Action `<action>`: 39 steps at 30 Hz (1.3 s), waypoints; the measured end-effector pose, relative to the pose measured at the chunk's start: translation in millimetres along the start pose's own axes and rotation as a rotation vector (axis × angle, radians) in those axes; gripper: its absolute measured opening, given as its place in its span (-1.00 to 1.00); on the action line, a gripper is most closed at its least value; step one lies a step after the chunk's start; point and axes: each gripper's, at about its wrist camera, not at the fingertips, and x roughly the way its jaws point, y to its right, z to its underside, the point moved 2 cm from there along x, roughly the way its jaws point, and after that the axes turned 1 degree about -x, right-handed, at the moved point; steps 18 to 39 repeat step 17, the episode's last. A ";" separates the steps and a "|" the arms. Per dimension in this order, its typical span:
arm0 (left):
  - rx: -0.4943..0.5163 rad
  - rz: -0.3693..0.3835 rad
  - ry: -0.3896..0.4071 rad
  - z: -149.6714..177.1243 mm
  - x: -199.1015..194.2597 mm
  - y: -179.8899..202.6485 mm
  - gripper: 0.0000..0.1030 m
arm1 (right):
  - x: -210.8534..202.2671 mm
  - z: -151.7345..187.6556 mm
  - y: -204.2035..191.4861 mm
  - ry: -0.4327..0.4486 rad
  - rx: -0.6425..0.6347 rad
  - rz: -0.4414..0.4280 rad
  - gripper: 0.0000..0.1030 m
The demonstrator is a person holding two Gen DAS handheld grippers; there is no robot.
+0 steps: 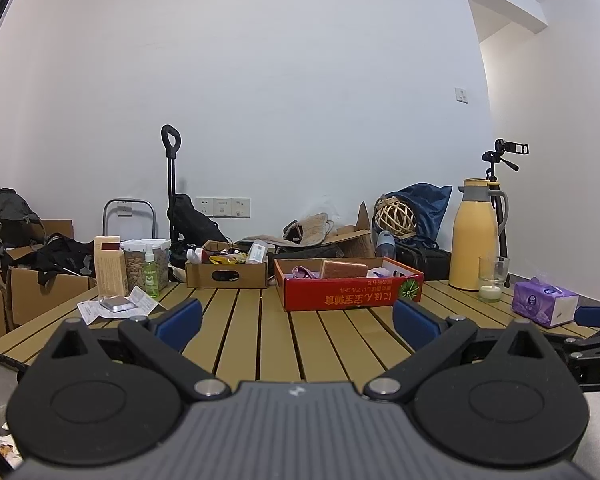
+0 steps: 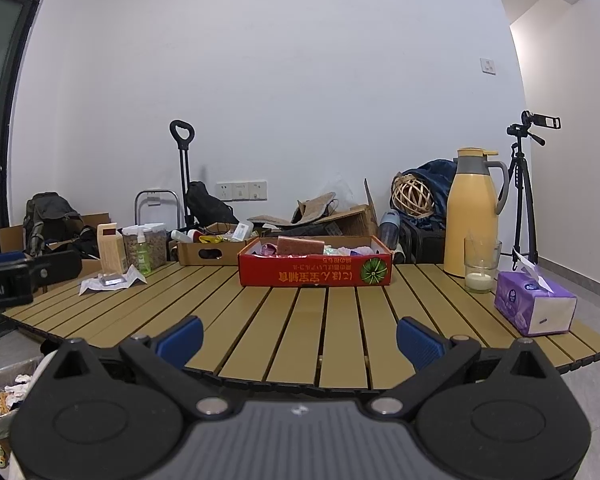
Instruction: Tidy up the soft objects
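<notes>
Two grippers, jaws apart; one red box (image 2: 315,276).

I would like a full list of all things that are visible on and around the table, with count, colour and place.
table: one, tan slats, centre
red box: one, red, table middle, holds soft items
cardboard box: one, brown, left of red box
tissue pack: one, purple, right edge
glass: one, clear, beside jug
jug: one, yellow, far right
spray bottle: one, green, far left
carton: one, beige, far left
tripod: one, black, floor right
left tongs: open, empty
right tongs: open, empty
</notes>
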 end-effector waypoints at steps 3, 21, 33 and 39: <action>0.000 0.001 0.009 -0.9 -1.6 0.9 1.00 | -2.8 0.2 0.5 0.023 0.011 -0.010 1.00; -0.008 0.005 0.019 -2.4 -4.6 3.6 1.00 | -3.5 0.6 -1.0 0.029 0.003 -0.021 1.00; -0.008 0.005 0.019 -2.4 -4.6 3.6 1.00 | -3.5 0.6 -1.0 0.029 0.003 -0.021 1.00; -0.008 0.005 0.019 -2.4 -4.6 3.6 1.00 | -3.5 0.6 -1.0 0.029 0.003 -0.021 1.00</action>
